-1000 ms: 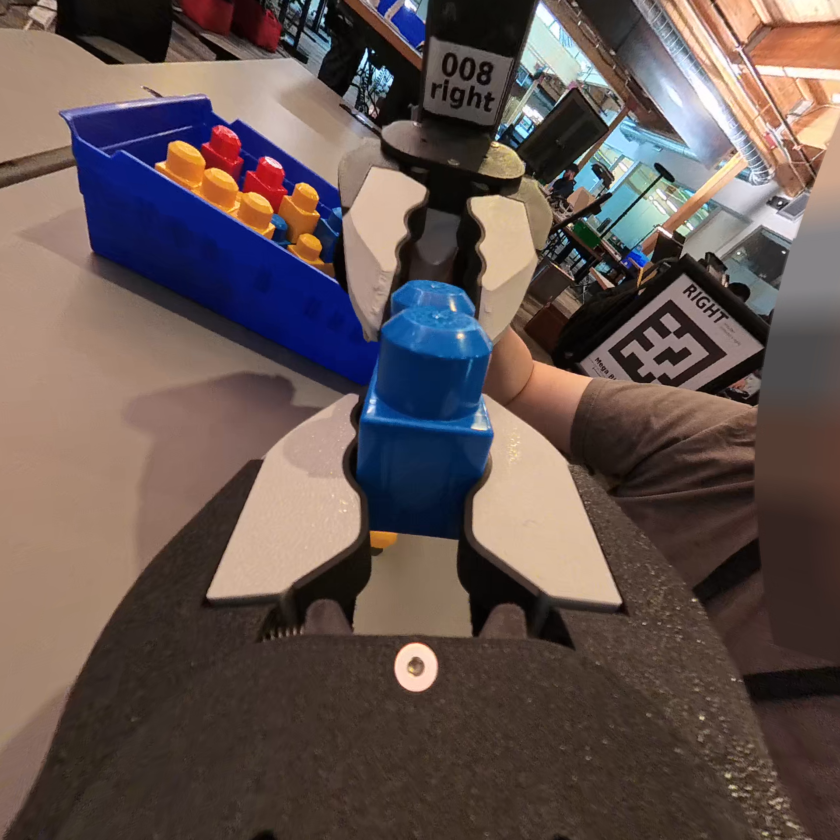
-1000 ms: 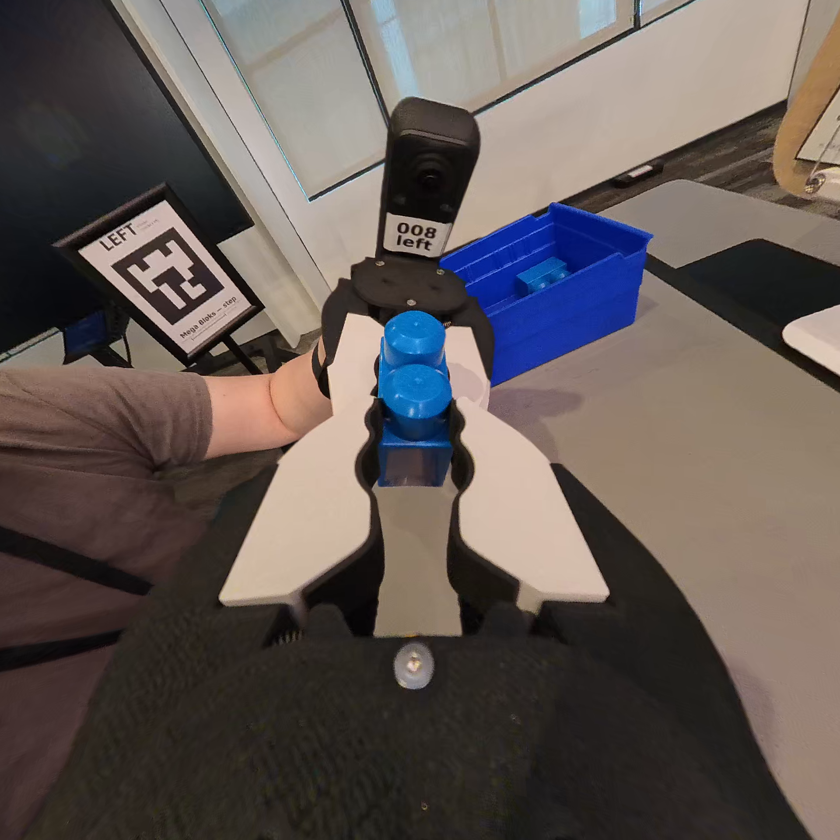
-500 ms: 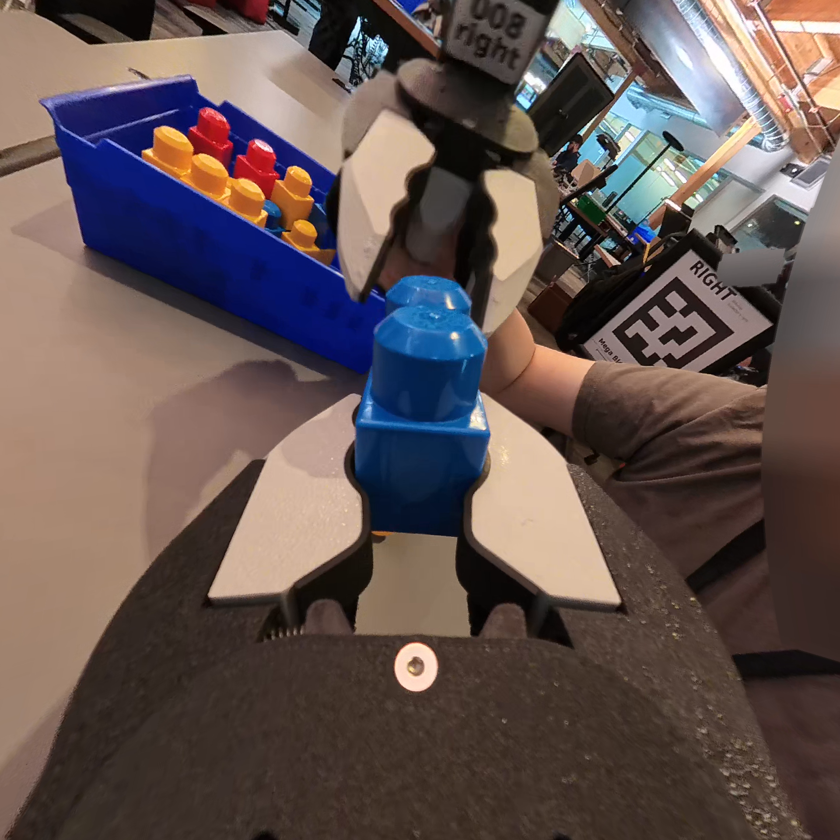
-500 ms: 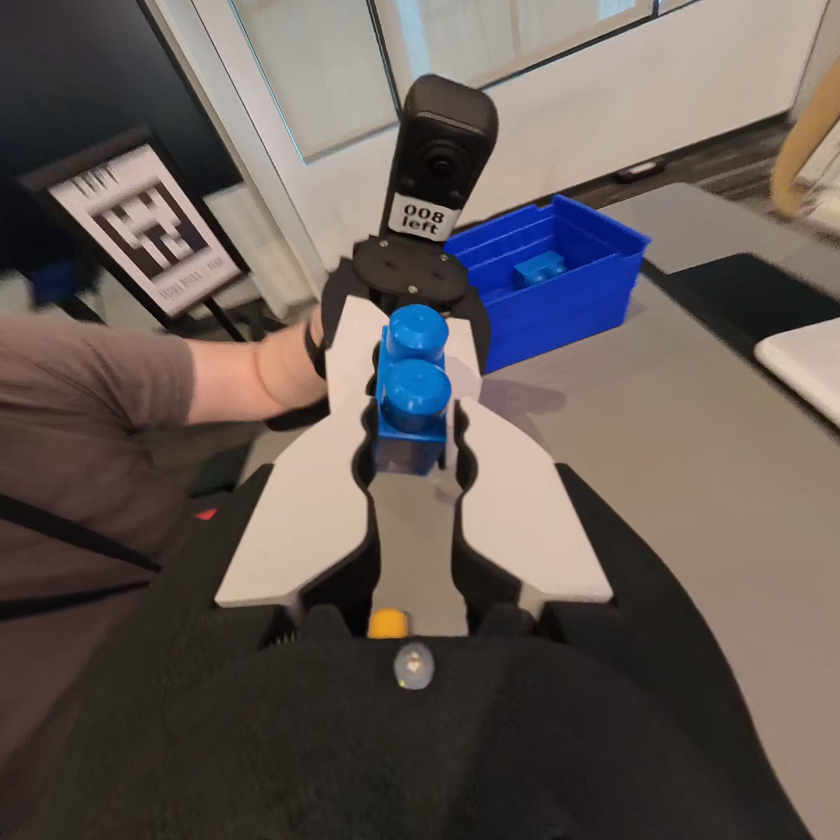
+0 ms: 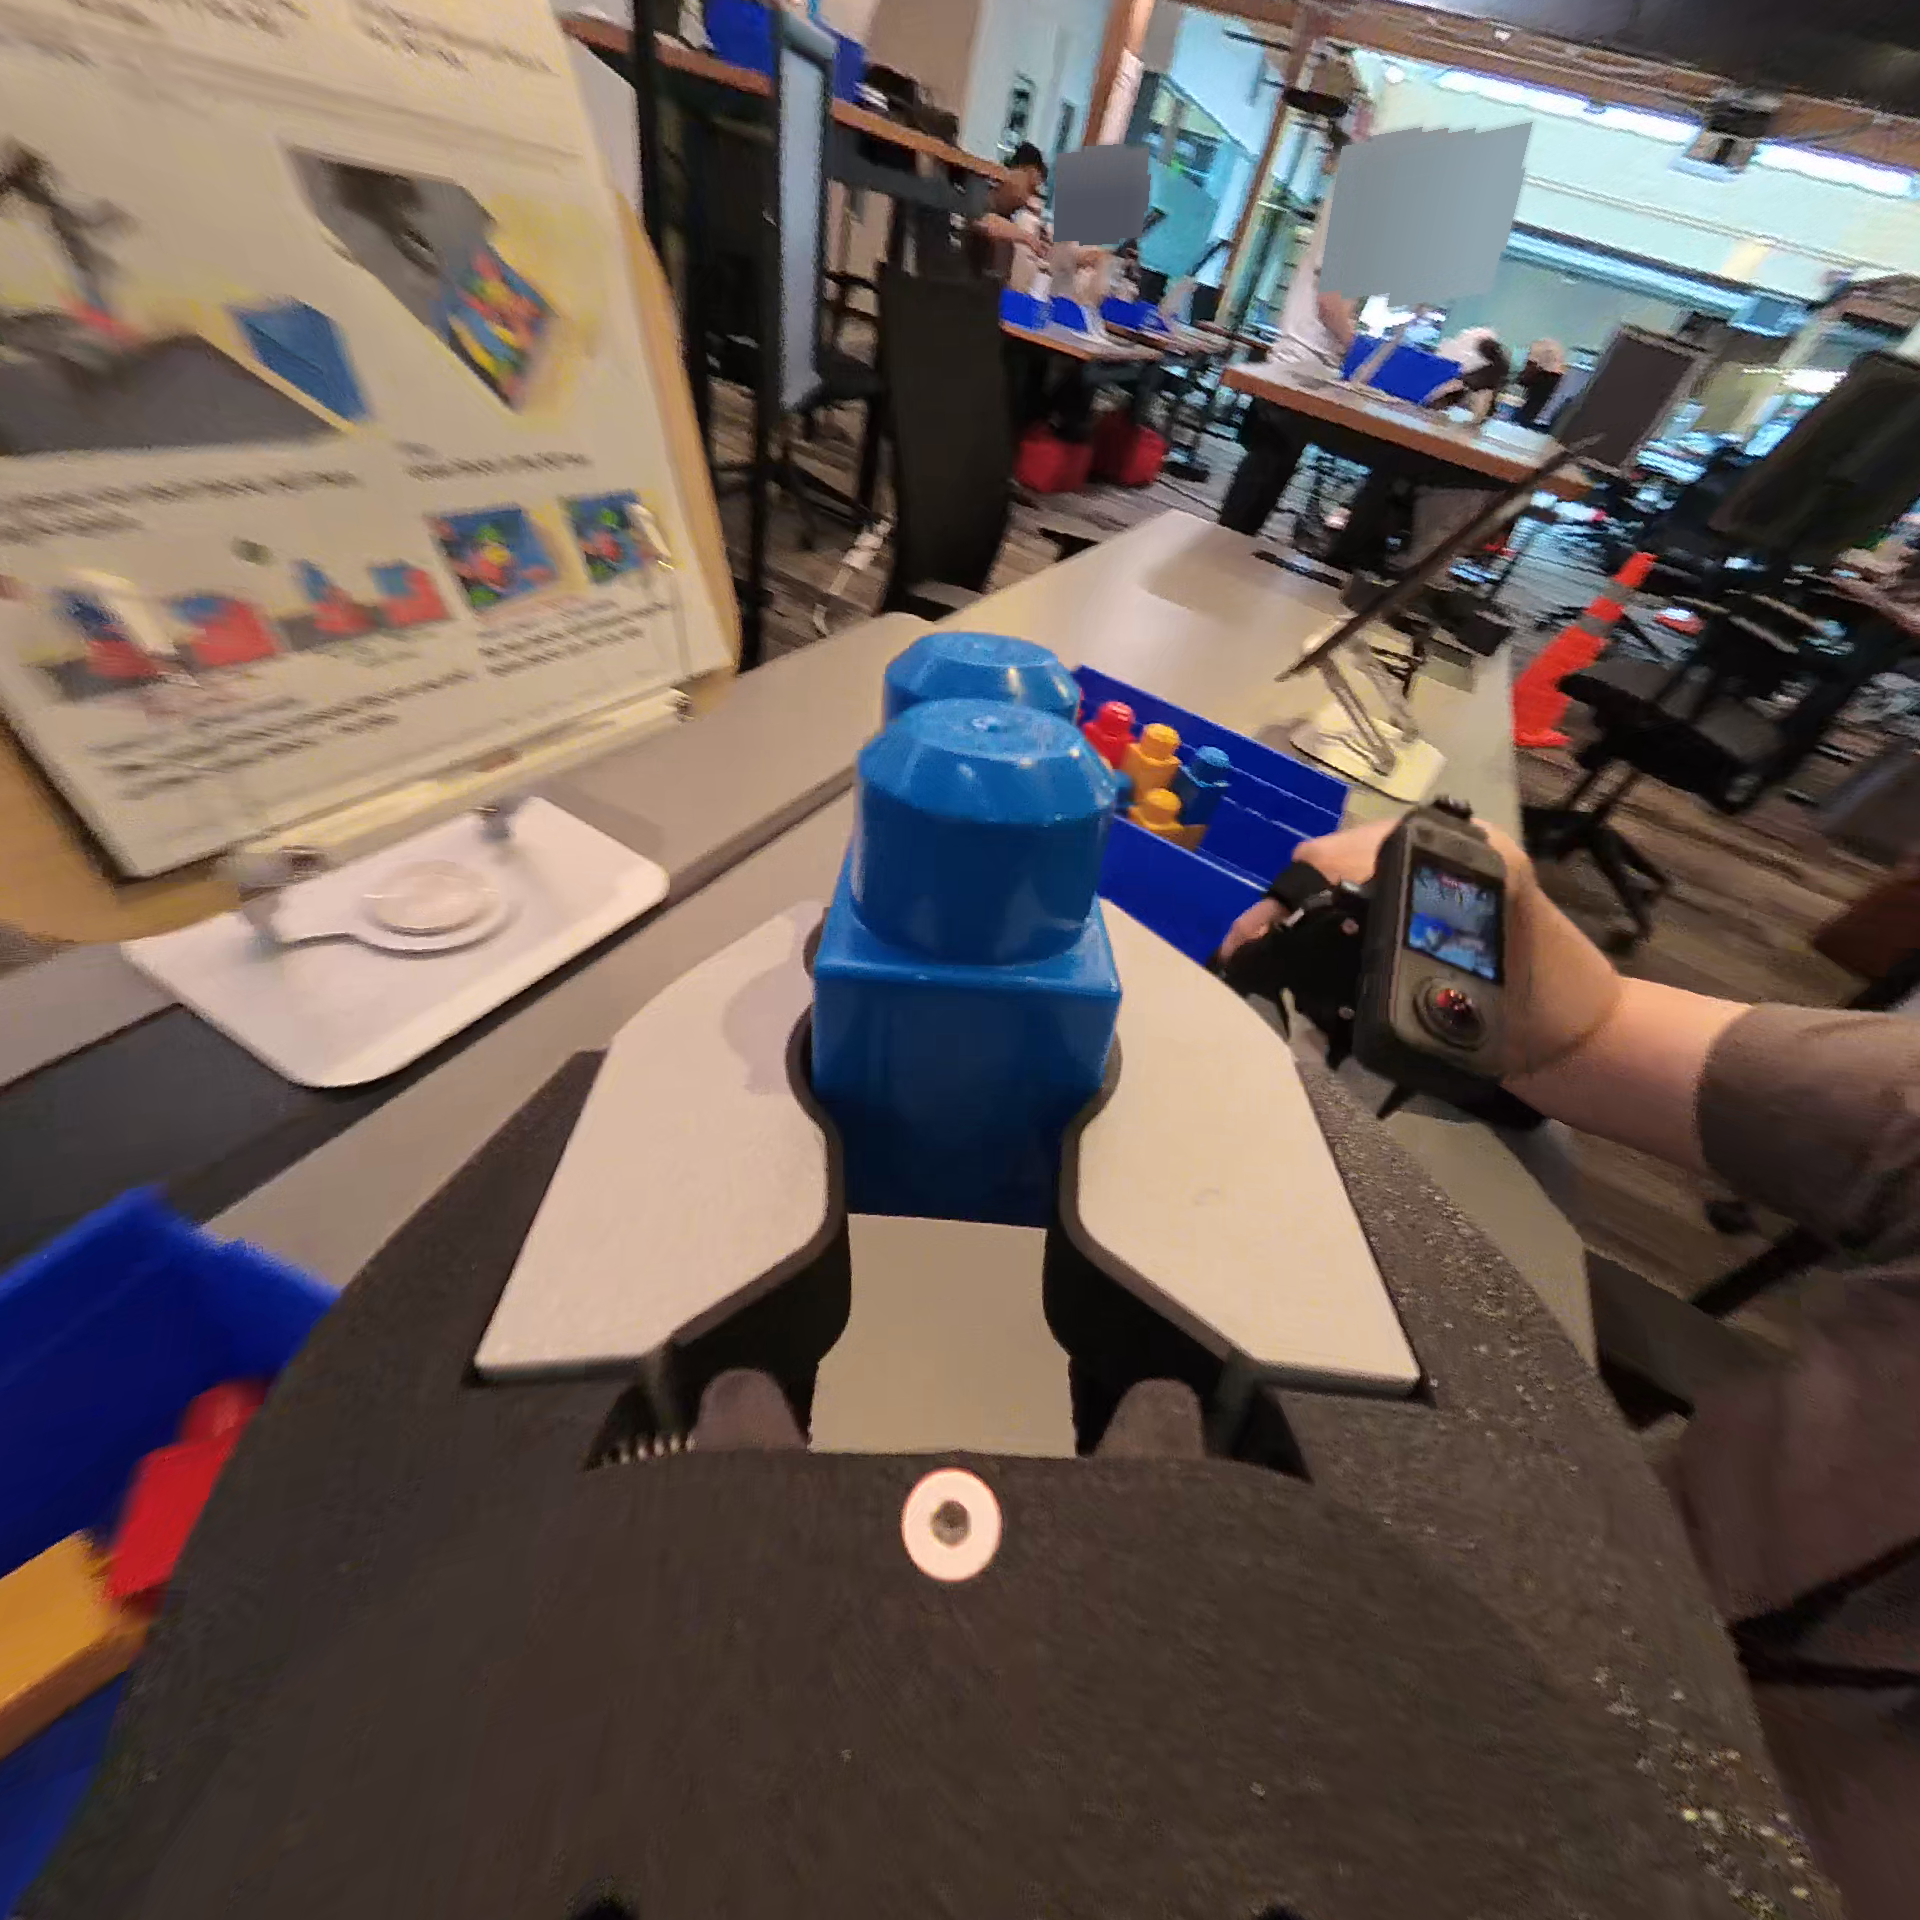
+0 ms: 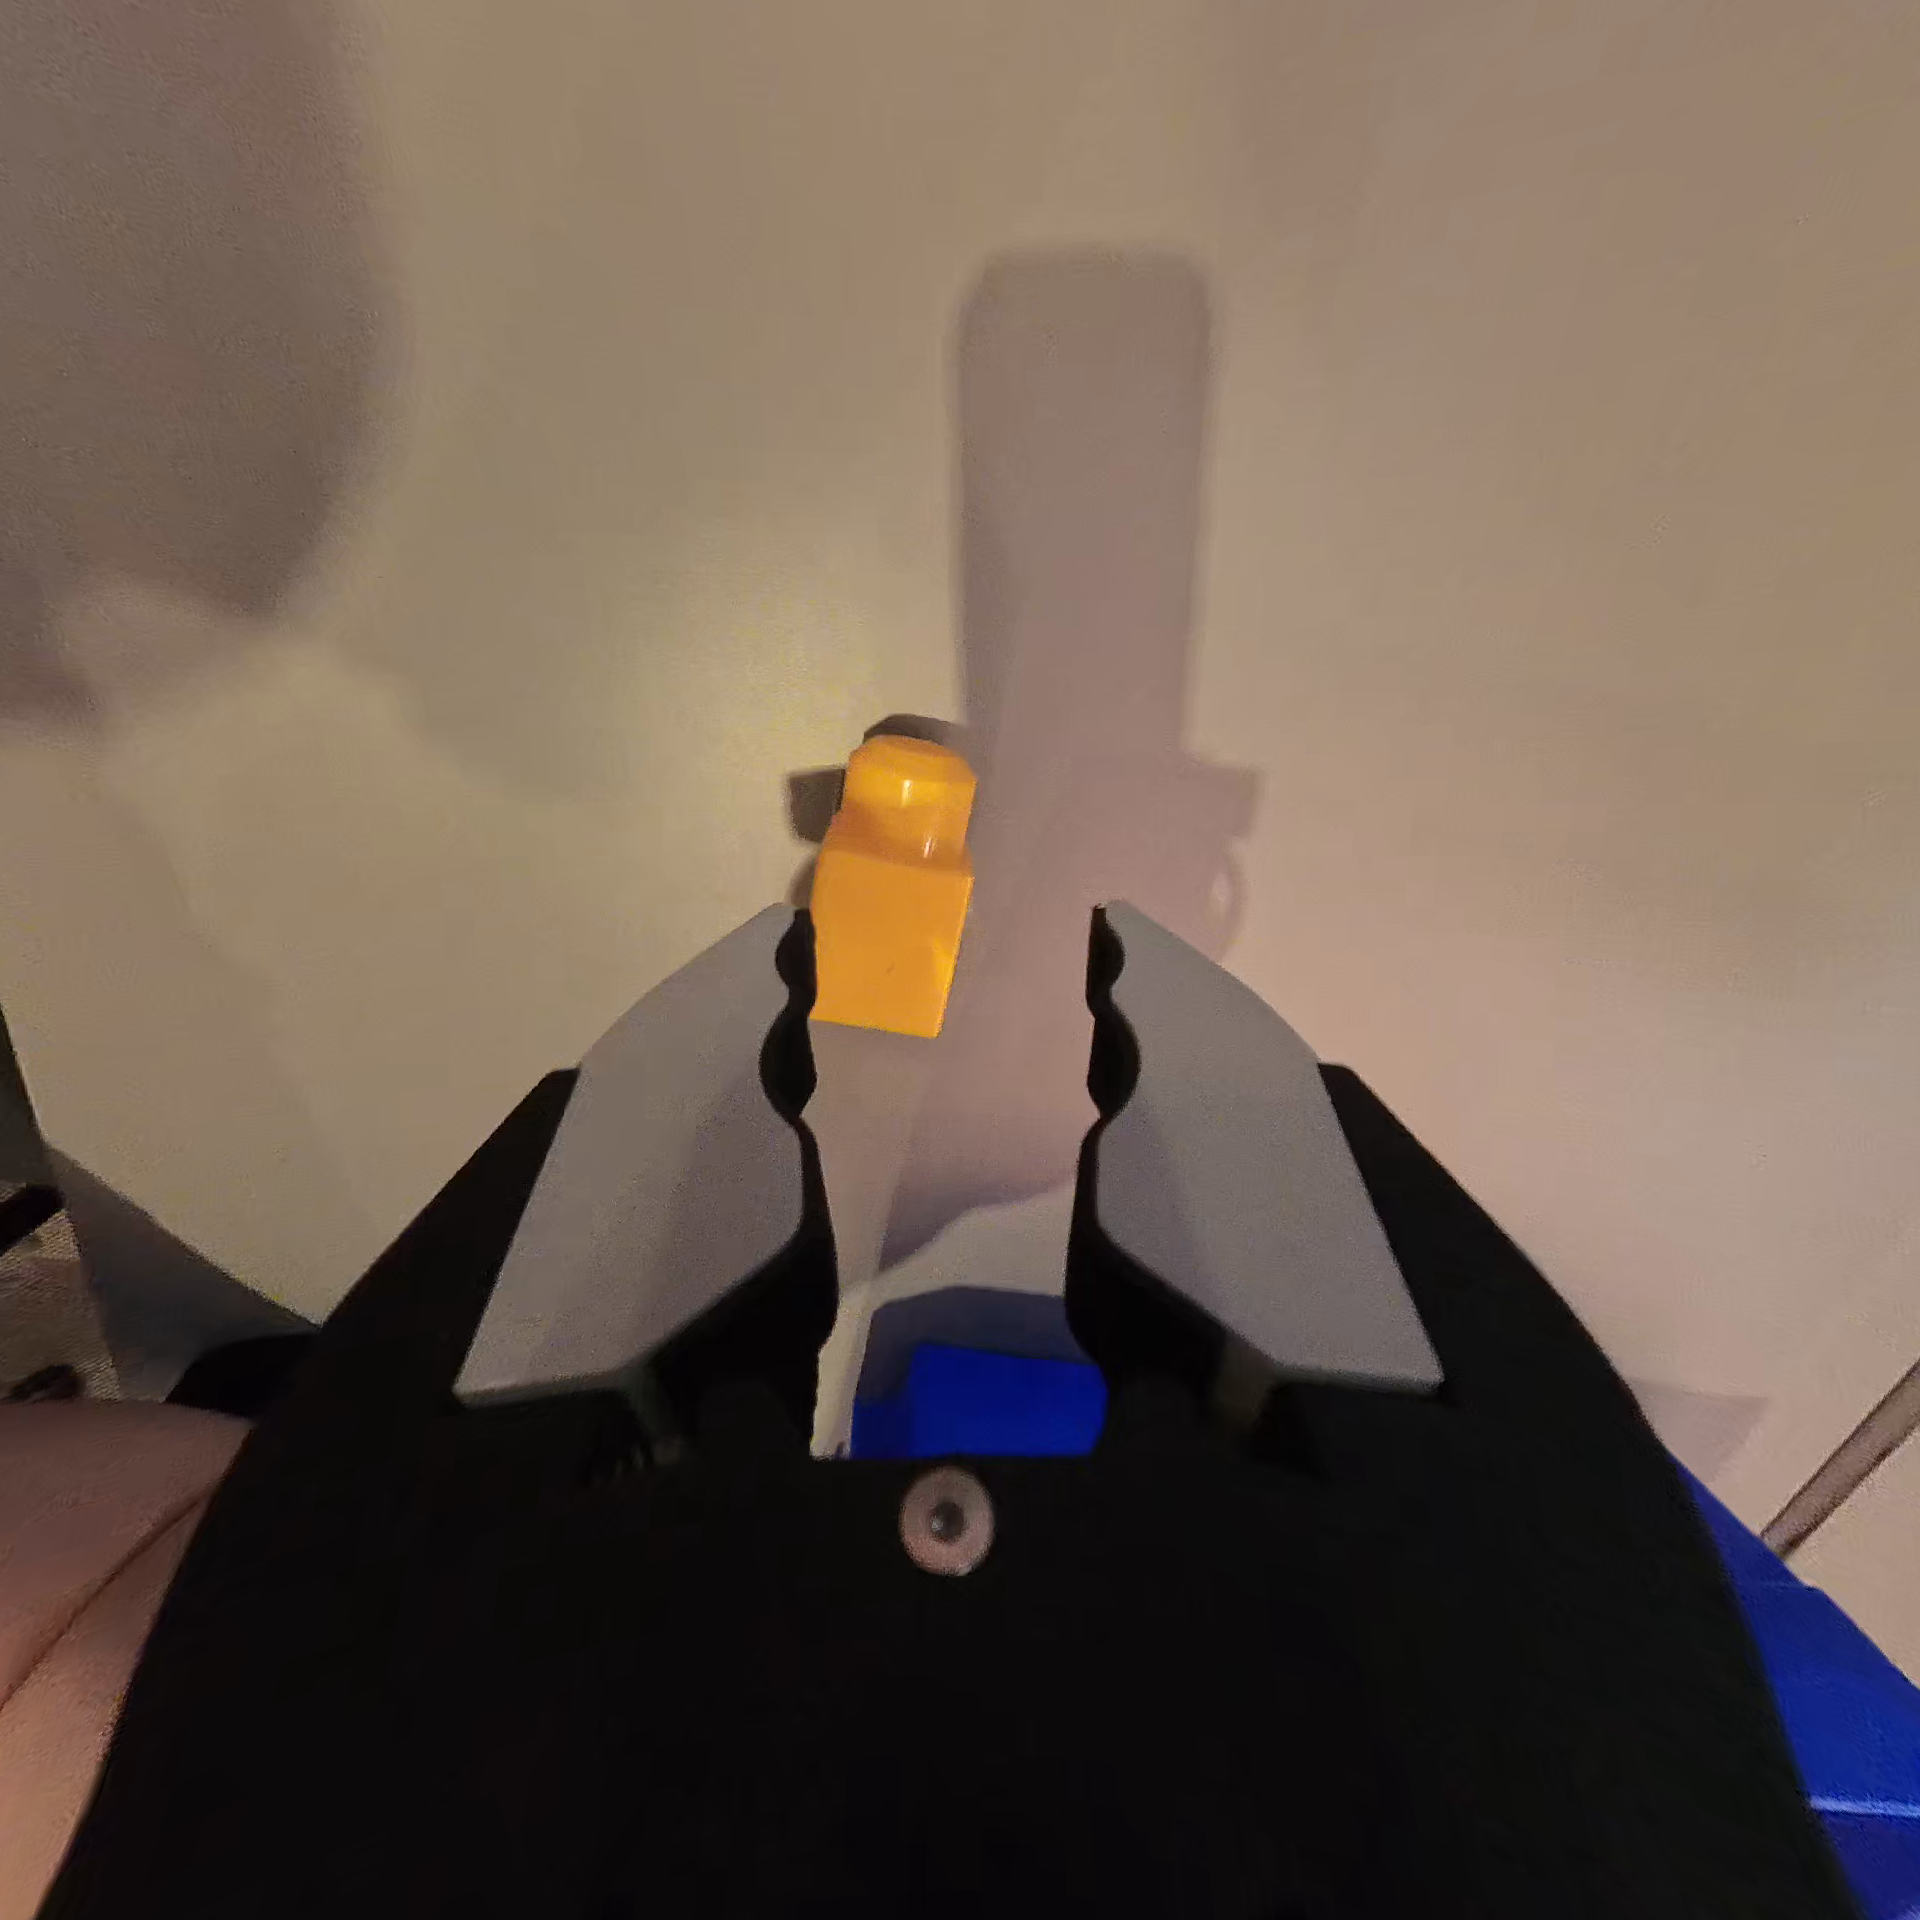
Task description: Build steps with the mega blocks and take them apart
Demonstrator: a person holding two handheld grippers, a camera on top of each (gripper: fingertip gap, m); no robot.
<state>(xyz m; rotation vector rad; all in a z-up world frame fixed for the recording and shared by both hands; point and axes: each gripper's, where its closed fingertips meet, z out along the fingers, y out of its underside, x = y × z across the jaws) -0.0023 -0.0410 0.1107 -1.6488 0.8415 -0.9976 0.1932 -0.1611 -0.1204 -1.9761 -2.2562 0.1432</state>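
The left tongs (image 5: 961, 1039) grip a blue two-stud block (image 5: 966, 977) held above the worktop (image 5: 717, 790) — the right tongs (image 6: 943, 945) gape wide, a yellow block (image 6: 894, 914) lying on the worktop just beyond their tips.

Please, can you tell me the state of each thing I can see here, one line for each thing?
left gripper: shut on the blue block.
blue block: upright, held off the table.
right gripper: open, holding nothing.
yellow block: standing alone on the table, just beyond the open fingertips.
far blue bin: open, with red, yellow and blue blocks inside.
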